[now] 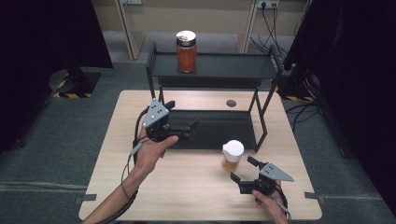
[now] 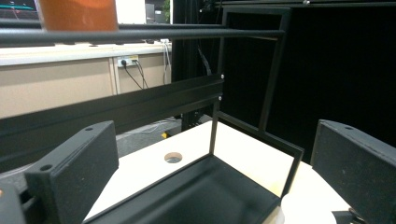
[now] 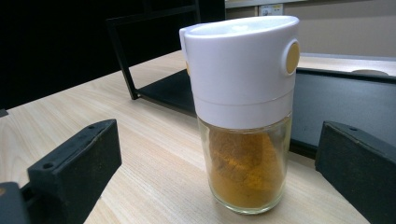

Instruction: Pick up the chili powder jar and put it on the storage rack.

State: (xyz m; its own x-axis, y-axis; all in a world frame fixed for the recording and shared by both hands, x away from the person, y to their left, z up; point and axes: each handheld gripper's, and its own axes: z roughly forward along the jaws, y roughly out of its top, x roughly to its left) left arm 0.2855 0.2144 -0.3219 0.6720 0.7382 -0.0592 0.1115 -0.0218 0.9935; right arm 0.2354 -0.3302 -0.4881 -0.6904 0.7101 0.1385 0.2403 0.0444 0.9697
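Table (image 1: 187,177) space is taken up at the back by a black rack (image 1: 212,67), a red-filled jar (image 1: 186,51) set on its top shelf. Over the lower shelf the left gripper (image 1: 183,127) is held, jaws wide and empty. The shaker (image 1: 232,155) — white-capped, upright on the table just before the rack — is faced by the right gripper (image 1: 243,170), jaws wide, nothing gripped.

Two jars: one spice jar (image 1: 232,155) near right on the worktop (image 1: 187,186), one lidded jar (image 1: 186,51) far on the one rack (image 1: 219,70). Two hand-held grippers: left hand-held gripper (image 1: 181,129), right hand-held gripper (image 1: 243,169).
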